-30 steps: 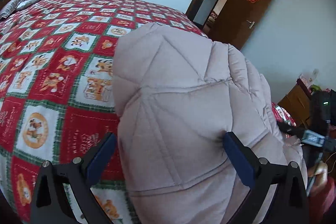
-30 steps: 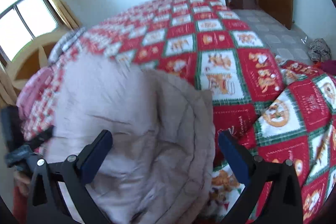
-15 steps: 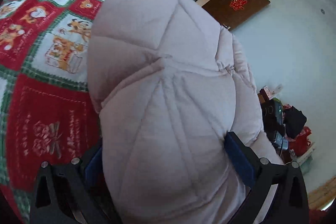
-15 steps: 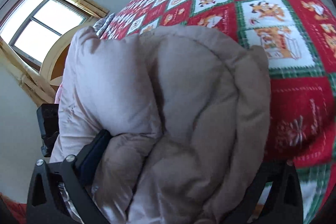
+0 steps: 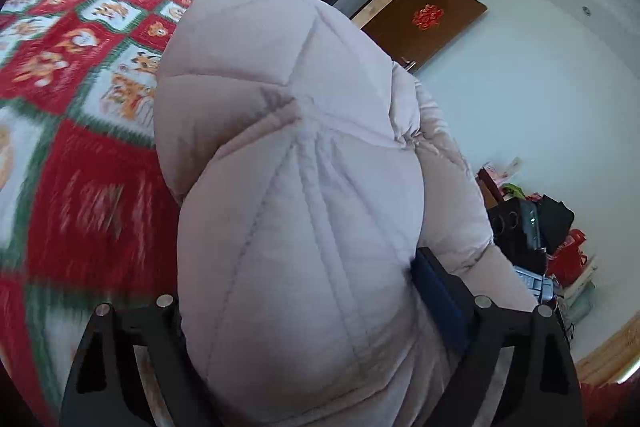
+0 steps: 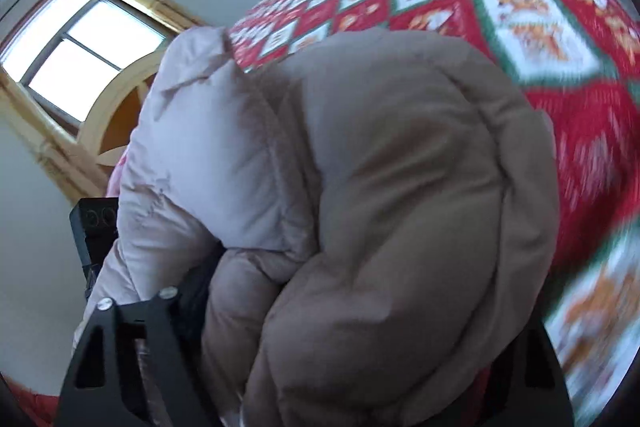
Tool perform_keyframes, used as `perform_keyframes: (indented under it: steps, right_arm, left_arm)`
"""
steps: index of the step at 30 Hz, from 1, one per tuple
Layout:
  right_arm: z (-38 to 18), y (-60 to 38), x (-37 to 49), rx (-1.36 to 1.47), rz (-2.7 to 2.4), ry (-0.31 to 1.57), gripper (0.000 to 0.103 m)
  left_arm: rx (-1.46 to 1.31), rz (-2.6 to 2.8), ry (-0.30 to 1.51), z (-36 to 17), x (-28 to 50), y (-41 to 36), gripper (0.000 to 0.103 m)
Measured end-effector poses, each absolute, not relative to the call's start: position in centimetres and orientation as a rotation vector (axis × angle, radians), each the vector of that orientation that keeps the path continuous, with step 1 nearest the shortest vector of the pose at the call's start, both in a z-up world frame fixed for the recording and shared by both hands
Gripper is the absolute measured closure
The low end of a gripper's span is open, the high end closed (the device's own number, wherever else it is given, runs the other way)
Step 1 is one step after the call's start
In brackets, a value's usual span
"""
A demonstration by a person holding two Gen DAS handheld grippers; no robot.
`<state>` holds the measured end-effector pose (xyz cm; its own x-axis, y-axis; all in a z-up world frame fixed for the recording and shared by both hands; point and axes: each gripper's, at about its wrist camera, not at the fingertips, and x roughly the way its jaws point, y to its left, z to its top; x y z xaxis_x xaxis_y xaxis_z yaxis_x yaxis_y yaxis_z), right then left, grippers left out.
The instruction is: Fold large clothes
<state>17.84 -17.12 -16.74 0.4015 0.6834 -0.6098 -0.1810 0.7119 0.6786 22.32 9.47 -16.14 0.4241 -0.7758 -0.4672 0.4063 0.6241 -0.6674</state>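
Since a second ago, your two claws have pushed in around the puffy quilted coat [image 5: 304, 227], closing as they went. Your left claw [image 5: 304, 311] and right claw [image 6: 352, 323] each squeeze a thick fold of it above the red patchwork bedspread [image 5: 72, 75]

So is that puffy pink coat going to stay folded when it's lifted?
Probably not by itself. The quilted coat bulges between the left fingers, so it looks springy. It seems light for its bulk, and its loose layers would likely sag.
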Motion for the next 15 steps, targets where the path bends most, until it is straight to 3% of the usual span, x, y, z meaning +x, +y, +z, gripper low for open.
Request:
perform_keyframes:
  steps: [7,15]
  right_arm:
    - [-14.8,-14.5,11.2,0.62,0.646,0.935,0.03]
    - [-10.3,-18.0,5.8,0.688,0.652,0.792,0.036]
  left_arm:
    - [-0.512,-0.808,0.772,-12.9,16.5,10.8,0.014]
    - [-0.386,-0.934,0.637,-6.5,11.9,6.6,0.014]
